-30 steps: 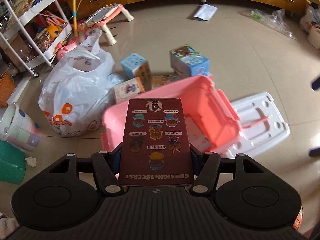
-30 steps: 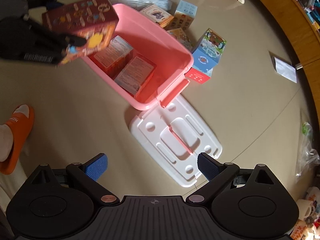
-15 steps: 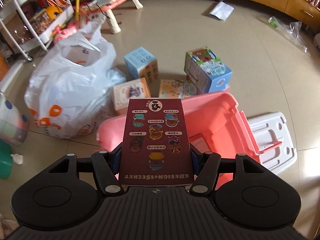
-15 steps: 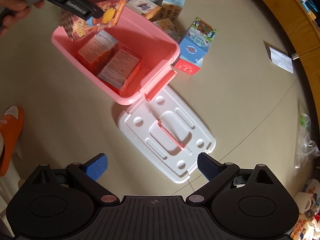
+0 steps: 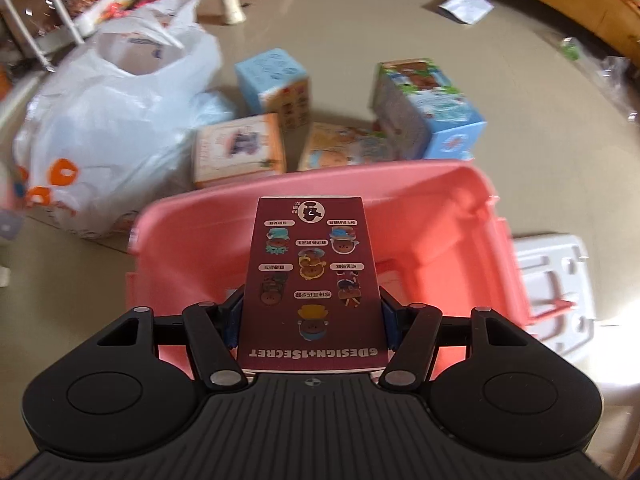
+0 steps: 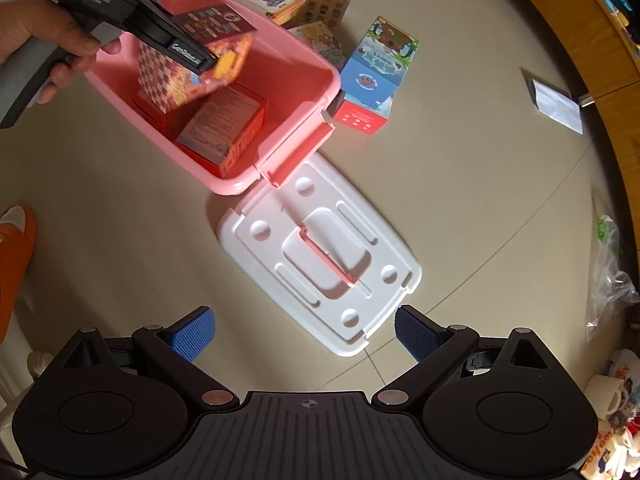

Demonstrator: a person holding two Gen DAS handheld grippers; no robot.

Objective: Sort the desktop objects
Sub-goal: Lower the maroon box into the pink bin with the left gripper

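My left gripper (image 5: 310, 312) is shut on a maroon toy box (image 5: 312, 280) and holds it tilted inside the open pink bin (image 5: 440, 192). In the right wrist view the same maroon box (image 6: 200, 64) hangs in the left gripper (image 6: 204, 60) over the pink bin (image 6: 280, 136), above two red boxes (image 6: 224, 128) lying on the bin floor. My right gripper (image 6: 304, 334) is open and empty, above the floor near the white lid (image 6: 320, 264).
Loose toy boxes lie on the floor beyond the bin: a light blue cube (image 5: 276, 80), an orange-edged box (image 5: 240, 148), a flat yellow one (image 5: 344, 148) and a blue bear box (image 5: 428, 108). A white plastic bag (image 5: 108, 120) sits at left. An orange slipper (image 6: 16, 248) is at left.
My left gripper has carried the maroon box forward and down, from above the bin's near rim into the bin. The right gripper stayed open and drifted slightly.
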